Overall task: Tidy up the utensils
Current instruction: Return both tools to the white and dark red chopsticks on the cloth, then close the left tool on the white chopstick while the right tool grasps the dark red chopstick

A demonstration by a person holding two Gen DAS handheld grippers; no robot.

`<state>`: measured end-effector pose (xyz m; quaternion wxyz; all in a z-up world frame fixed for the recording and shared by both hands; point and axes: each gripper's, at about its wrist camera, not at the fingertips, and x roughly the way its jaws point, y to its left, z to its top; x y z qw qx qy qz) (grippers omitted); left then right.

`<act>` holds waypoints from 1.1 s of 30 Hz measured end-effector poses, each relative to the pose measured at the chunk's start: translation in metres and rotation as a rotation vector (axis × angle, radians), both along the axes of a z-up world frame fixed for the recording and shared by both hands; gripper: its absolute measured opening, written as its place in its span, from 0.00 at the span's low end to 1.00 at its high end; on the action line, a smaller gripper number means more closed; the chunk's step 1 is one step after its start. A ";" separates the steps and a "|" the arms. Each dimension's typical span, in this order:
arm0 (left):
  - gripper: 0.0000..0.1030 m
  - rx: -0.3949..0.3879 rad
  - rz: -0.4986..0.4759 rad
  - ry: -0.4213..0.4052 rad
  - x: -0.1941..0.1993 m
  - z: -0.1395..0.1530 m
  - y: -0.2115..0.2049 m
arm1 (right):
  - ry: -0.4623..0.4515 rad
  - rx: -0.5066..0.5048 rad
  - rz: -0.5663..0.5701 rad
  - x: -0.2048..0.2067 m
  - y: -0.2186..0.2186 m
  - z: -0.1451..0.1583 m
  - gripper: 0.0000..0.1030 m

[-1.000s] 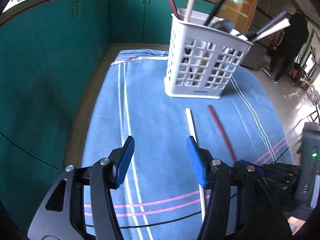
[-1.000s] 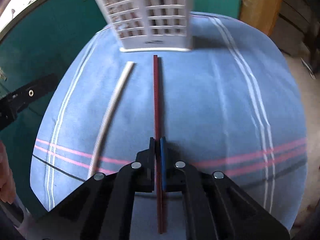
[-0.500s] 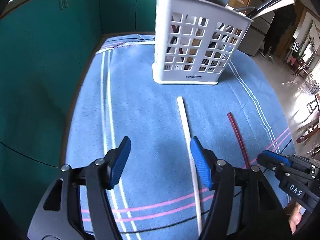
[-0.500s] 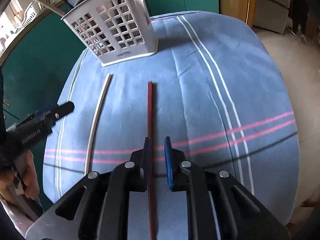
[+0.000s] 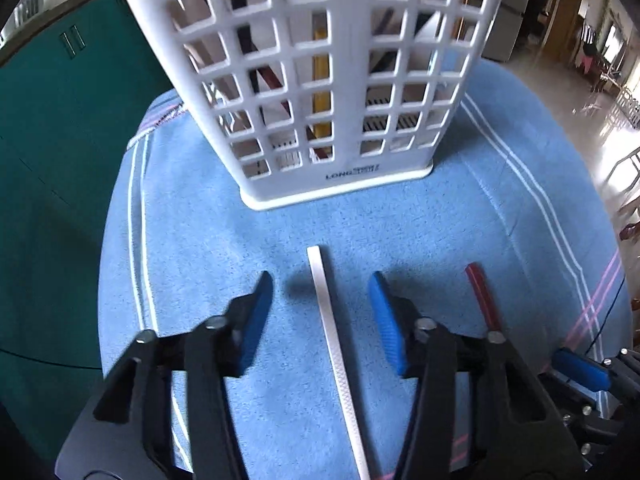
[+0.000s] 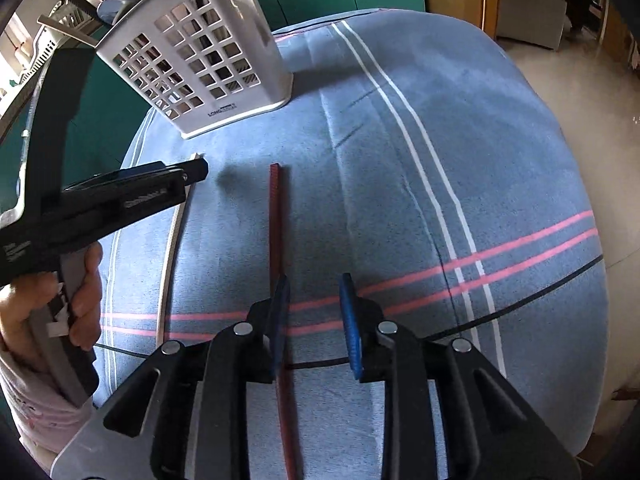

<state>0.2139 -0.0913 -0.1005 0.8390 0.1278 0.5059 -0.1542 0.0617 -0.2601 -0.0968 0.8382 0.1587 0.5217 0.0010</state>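
White chopstick (image 5: pixel 334 336) flat on the blue striped cloth (image 5: pixel 472 224), tip toward the white slotted holder (image 5: pixel 320 80) but well short of its base. Dark red chopstick (image 6: pixel 277 216) flat beside it, roughly parallel, also clear of the holder. Holder upright at the far end of the cloth-covered desk, already stocked — several handles and a yellow piece visible through the slots. So: most utensils apparently stowed, these two sticks left to go in.

Left hand-held gripper (image 5: pixel 320 304) astride the white chopstick, blue pads on either side of it and apart from it; jaws just been closing, nothing pinched yet. Right hand-held gripper (image 6: pixel 314 312) over the near half of the red chopstick, jaws just been opening; stick against or just beside the left pad, right pad clear of it — released, not gripped. Person's hand (image 6: pixel 82 296) on the left tool's handle, visible in the right wrist view.

Next step likely a pinch on the white stick, then a lift into the holder.
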 end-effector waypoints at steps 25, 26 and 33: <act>0.34 -0.056 0.076 0.077 -0.027 -0.004 0.056 | -0.001 -0.038 0.104 0.053 0.024 0.012 0.35; 0.34 -0.052 0.076 0.076 -0.025 -0.006 0.056 | 0.002 -0.044 0.109 0.058 0.025 0.011 0.35; 0.35 -0.018 0.050 0.060 -0.032 -0.006 0.053 | 0.054 -0.151 0.153 0.091 0.038 -0.001 0.35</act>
